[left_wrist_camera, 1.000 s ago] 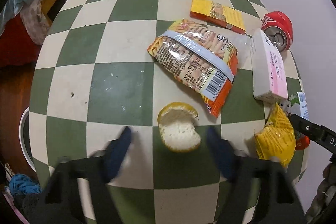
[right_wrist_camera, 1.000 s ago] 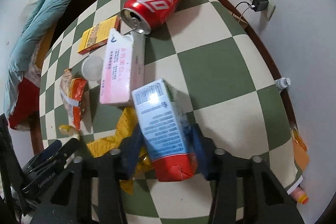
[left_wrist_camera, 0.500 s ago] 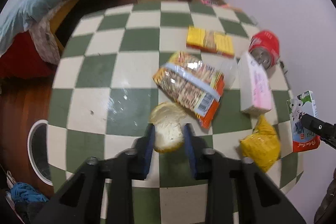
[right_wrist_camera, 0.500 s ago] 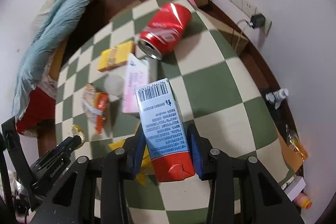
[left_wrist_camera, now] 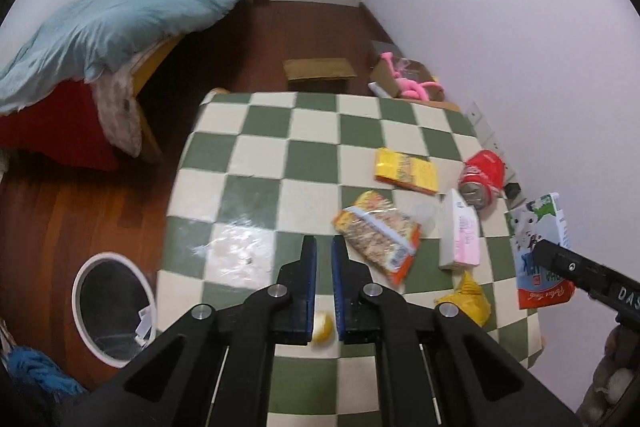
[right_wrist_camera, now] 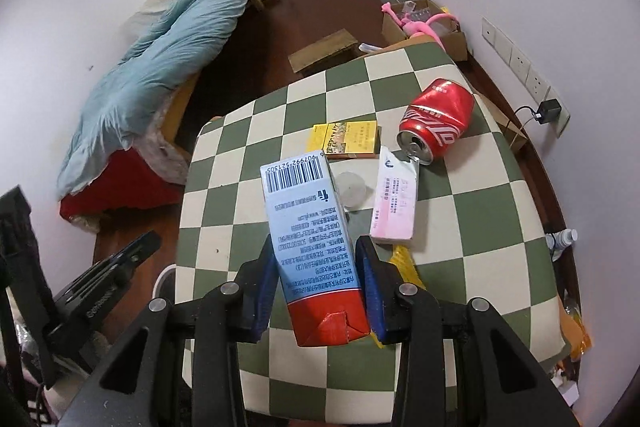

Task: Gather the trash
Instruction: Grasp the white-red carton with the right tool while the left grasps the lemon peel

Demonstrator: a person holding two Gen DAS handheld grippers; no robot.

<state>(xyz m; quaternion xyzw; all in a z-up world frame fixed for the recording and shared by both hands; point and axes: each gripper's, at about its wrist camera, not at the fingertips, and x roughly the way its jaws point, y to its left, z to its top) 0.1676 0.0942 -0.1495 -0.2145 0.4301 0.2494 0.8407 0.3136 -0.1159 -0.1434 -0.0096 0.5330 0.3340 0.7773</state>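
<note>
My right gripper is shut on a blue and red milk carton and holds it high above the checkered table; the carton also shows in the left wrist view. My left gripper is shut on a piece of orange peel, of which only a small yellow bit shows between the pads, lifted above the table. On the table lie a snack bag, a pink box, a yellow box, a red can and a yellow wrapper.
A white-rimmed trash bin stands on the wooden floor left of the table. A bed with a blue quilt is at the back left. Cardboard boxes sit behind the table by the wall. A clear lid lies on the table.
My left gripper closed on the orange peel and lifted it up and back. My right gripper rose with the milk carton, well above the table.
</note>
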